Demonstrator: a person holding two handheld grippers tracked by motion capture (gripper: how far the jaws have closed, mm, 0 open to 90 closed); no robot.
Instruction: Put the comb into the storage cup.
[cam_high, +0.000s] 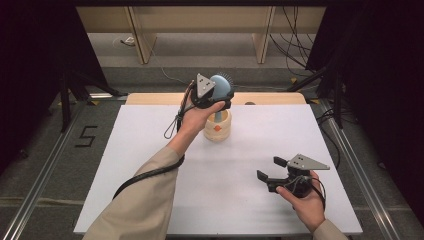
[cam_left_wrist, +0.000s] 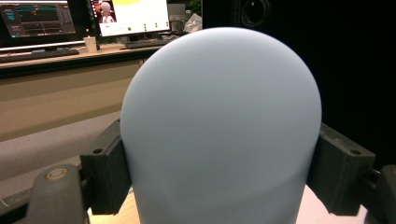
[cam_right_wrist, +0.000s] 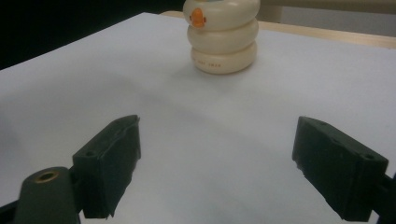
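A pale blue brush (cam_high: 221, 86) is held upright by its rounded head in the left gripper (cam_high: 216, 95), its handle reaching down into a cream ringed holder (cam_high: 218, 126) that stands on the white tabletop (cam_high: 150, 150) at about twelve o'clock from the centre. In the left gripper view the jaws are seen pressed against both sides of the brush head (cam_left_wrist: 219, 126), partly open around its width. If the brush is being lifted out or set in, the step is best done with a straight vertical move, so that the handle is not dragged against the rim and the light holder is not tipped. The left forearm is stretched forward and raised, the hand wrapped under the gripper. The right gripper (cam_high: 272, 169) is kept low at about four o'clock, jaws wide open and empty, pointed toward the holder (cam_right_wrist: 223, 39).
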